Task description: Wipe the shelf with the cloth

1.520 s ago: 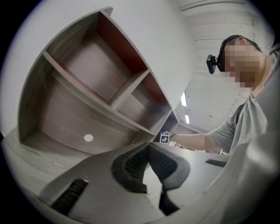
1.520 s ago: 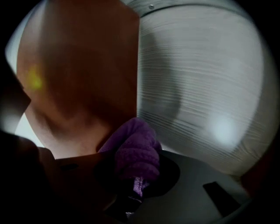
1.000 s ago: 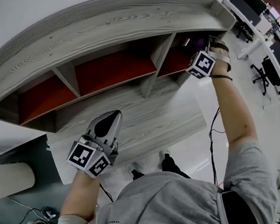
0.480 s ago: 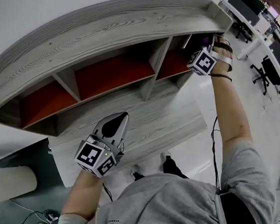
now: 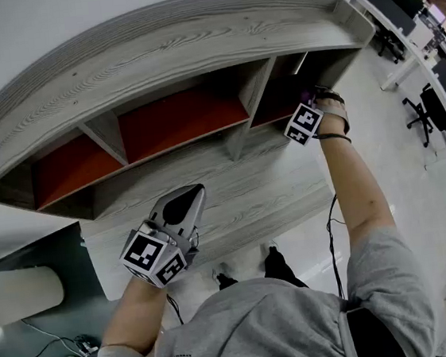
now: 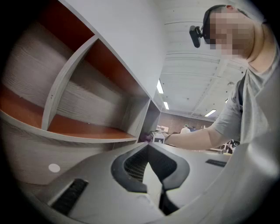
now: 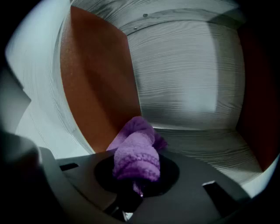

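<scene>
The shelf unit (image 5: 176,47) is grey wood with orange-red boards inside. In the head view my right gripper (image 5: 305,108) reaches into the rightmost compartment (image 5: 277,95), its marker cube (image 5: 302,123) at the opening. In the right gripper view that gripper (image 7: 135,174) is shut on a bunched purple cloth (image 7: 136,155). The cloth's end lies against the orange board (image 7: 94,78), near the grey back panel (image 7: 183,74). My left gripper (image 5: 193,195) hangs shut and empty in front of the lower grey face (image 5: 264,189); its own view shows the jaws (image 6: 148,148) closed together.
A grey divider (image 5: 254,86) bounds the right compartment on its left, and two more orange compartments (image 5: 176,119) lie further left. Desks and office chairs (image 5: 427,106) stand at the far right. The person's right forearm (image 6: 197,138) crosses the left gripper view.
My right gripper with the cloth has slid left and lower along the right compartment. The left gripper has barely moved.
</scene>
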Demonstrator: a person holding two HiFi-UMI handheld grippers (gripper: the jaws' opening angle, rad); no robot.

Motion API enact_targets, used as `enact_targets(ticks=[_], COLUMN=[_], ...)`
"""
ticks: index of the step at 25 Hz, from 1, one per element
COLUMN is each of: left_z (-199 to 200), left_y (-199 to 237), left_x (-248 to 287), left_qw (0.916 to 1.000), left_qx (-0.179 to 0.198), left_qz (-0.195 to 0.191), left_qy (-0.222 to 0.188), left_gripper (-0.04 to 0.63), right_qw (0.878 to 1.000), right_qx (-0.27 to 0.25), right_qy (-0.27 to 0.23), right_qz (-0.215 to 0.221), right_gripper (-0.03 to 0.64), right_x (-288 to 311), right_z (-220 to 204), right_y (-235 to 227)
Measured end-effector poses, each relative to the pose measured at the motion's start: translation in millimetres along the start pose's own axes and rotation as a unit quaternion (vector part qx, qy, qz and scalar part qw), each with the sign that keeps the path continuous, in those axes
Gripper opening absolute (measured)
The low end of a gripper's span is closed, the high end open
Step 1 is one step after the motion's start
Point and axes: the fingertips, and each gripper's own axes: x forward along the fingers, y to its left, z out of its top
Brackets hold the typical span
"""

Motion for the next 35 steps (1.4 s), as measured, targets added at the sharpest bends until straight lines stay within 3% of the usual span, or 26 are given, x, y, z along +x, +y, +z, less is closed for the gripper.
enact_targets(ticks=[5, 8, 12, 18, 24, 32, 35], left_z=[-0.1, 5.5, 13.0, 13.3, 13.3, 3.5, 1.7], left_y=[-1.0, -3.5, -11.3, -19.9, -26.8, -22.2, -20.1], left_x=[-2.4, -0.2, 4.8, 13.2, 18.2, 14.3, 11.2], left_qw=[1.0, 0.9999, 0.9996, 0.9994, 0.9994, 0.9998, 0.9999], left_qx=[-0.006, -0.006, -0.003, -0.005, -0.002, -0.006, -0.008], left_qz=[-0.001, -0.008, -0.019, -0.028, -0.03, -0.019, -0.013], left_qy=[-0.005, -0.012, -0.019, -0.018, -0.015, -0.003, 0.0], left_gripper=[0.026, 0.026, 0.026, 0.026, 0.026, 0.026, 0.026], right_qw=[0.999, 0.991, 0.97, 0.96, 0.968, 0.992, 0.993], right_qx=[0.022, 0.051, 0.07, 0.016, 0.0, -0.04, -0.025], right_qy=[-0.038, -0.091, -0.122, -0.109, -0.103, -0.103, -0.104], right_qz=[-0.008, -0.082, -0.198, -0.256, -0.227, -0.069, -0.05], right_gripper=[0.066, 0.066, 0.066, 0.066, 0.066, 0.067, 0.066], right_x=[-17.2, -58.0, -111.1, -122.1, -101.2, -34.3, -25.3], right_z=[0.8, -4.7, -29.1, -43.7, -38.1, -21.0, -21.0], right_y=[-13.6, -68.9, -156.6, -185.9, -163.9, -7.5, 14.7])
